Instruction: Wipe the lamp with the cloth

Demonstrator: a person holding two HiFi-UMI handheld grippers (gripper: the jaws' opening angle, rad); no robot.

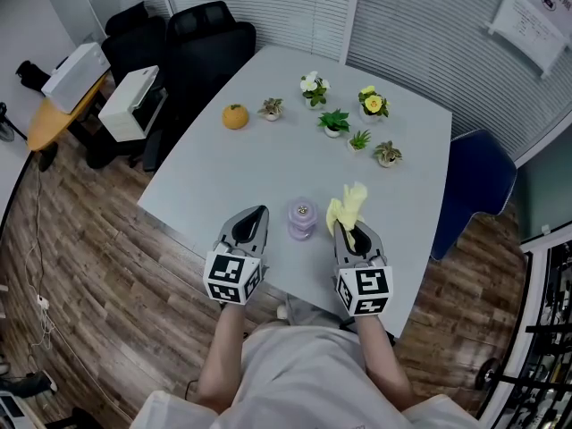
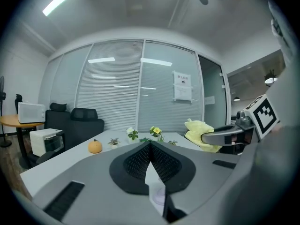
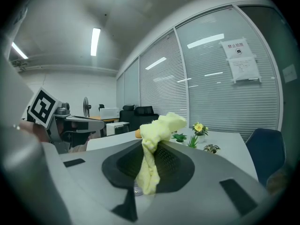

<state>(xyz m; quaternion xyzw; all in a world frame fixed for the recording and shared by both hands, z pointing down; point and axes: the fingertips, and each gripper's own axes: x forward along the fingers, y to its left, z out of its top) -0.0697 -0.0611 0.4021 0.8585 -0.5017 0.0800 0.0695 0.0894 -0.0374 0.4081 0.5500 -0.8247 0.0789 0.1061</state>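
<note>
A small lavender lamp (image 1: 302, 219) stands on the grey table (image 1: 223, 177) near its front edge, between my two grippers. My left gripper (image 1: 259, 211) hovers just left of the lamp with its jaws shut and nothing in them. In the left gripper view the left gripper (image 2: 150, 144) shows closed pads, and a bit of the lamp (image 2: 159, 198) is visible below them. My right gripper (image 1: 349, 226) is just right of the lamp, shut on a yellow cloth (image 1: 347, 206). The cloth (image 3: 159, 125) bunches above the right gripper (image 3: 152, 144) and hangs down between its pads.
Farther back on the table sit an orange pumpkin (image 1: 235, 116) and several small potted plants (image 1: 333, 121). Black chairs (image 1: 201, 43) stand at the far left corner and a blue chair (image 1: 478, 181) at the right side. White boxes (image 1: 132, 101) rest left of the table.
</note>
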